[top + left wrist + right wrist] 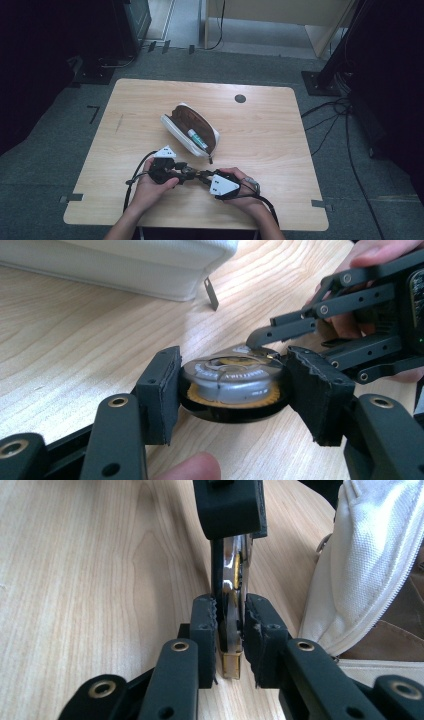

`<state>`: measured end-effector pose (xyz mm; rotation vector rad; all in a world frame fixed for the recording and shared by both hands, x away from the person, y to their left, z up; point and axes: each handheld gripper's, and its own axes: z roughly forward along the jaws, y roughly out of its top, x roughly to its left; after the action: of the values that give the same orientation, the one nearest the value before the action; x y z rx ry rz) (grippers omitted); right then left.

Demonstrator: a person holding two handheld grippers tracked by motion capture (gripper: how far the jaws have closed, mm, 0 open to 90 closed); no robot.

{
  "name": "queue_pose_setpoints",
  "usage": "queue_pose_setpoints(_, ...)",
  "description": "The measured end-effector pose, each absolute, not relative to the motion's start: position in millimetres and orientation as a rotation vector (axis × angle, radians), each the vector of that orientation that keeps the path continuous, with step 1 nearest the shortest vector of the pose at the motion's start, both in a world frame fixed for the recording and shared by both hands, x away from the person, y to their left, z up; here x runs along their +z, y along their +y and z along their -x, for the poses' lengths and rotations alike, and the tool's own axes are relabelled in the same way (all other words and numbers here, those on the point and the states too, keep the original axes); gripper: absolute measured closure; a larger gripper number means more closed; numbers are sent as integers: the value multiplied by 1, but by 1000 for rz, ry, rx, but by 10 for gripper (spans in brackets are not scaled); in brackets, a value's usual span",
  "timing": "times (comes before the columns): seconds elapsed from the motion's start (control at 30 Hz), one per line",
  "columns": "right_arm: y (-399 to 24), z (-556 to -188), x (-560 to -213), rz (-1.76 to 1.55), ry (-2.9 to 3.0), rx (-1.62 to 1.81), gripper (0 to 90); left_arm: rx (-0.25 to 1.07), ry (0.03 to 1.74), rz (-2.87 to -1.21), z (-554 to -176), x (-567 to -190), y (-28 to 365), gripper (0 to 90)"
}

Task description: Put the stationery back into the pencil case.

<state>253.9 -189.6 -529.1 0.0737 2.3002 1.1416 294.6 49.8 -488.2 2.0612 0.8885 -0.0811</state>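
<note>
Round compact (232, 382), silver lid over black base with a gold band between, sits near the table's (260, 130) front edge, at 6 o'clock from the white pouch (190, 129). In the left gripper view it lies flat; no long axis can be told. Left gripper (232, 390) clamps its sides, jaws partly apart. Right gripper (230, 625), jaws nearly together, pinches its rim from the opposite side; both hands low, facing each other

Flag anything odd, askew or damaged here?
Nothing spilled. The compact hangs above the table, pinched edge-on by both the left gripper and right gripper. The white pouch lies unzipped, its zipper pull dangling.
</note>
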Motion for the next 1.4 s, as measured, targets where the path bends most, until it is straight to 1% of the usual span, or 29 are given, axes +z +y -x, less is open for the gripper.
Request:
queue_pose_setpoints(0.1, -190, -255, -528, -97, 2300, 1158, 786, -64, 886, -2073, -294, -488, 49, 408)
queue_pose_setpoints(0.23, -192, -256, -528, -116, 2310, 1162, 789, -51, 878, -2084, -294, -489, 48, 408)
queue_pose_setpoints(1.4, -189, -255, -528, -138, 2285, 1156, 770, -96, 892, -2061, -294, -490, 48, 416)
